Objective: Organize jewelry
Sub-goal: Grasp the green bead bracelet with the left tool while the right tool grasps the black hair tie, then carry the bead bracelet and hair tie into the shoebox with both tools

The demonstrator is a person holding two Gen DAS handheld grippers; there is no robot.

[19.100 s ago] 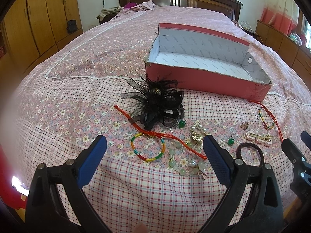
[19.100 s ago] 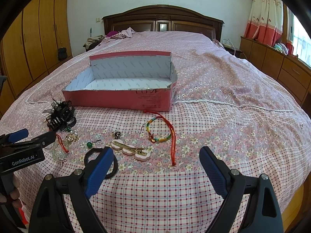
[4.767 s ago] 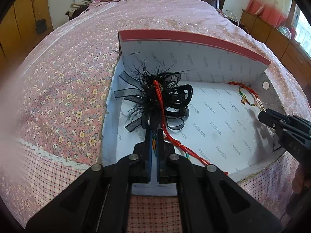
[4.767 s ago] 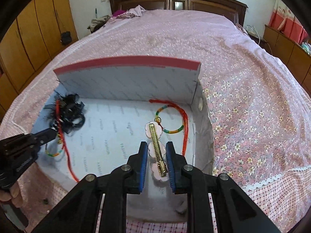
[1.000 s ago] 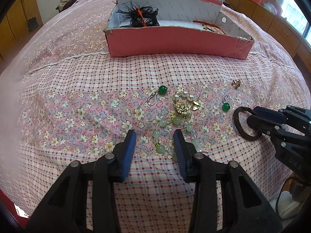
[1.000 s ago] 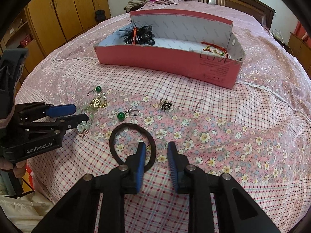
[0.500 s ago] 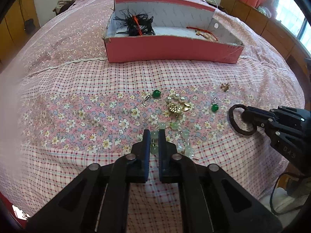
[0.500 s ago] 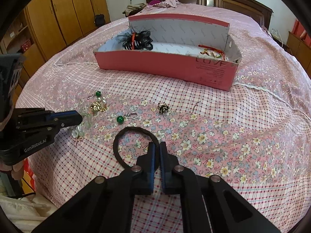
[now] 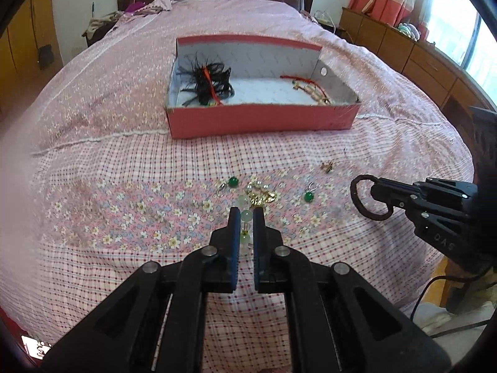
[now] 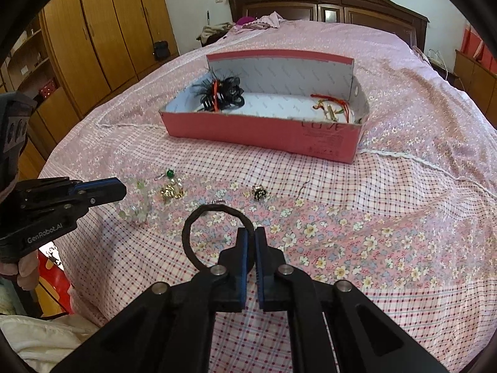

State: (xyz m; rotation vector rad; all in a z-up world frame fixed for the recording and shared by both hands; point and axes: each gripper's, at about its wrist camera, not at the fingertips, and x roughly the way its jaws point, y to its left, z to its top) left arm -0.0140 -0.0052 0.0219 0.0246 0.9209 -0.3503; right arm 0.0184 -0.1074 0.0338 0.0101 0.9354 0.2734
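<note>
Closing within the last second, both tongs now grip jewelry. The left tongs [image 9: 247, 217] pinch the pale green bead bracelet [image 10: 135, 203], its loop hanging clear of the bedspread [image 9: 124, 217] in the right wrist view. The right tongs [image 10: 251, 237] clamp the black hair tie [image 10: 214, 233], also lifted (a second ago both pieces lay flat). Left on the bed are two green earrings [image 9: 233, 182], a gold brooch [image 10: 170, 191] and a small dark ornament [image 10: 259, 192]. Next, probably, comes the carry to the red box [image 10: 264, 136], where the black feather piece [image 10: 219, 93] already sits.
</note>
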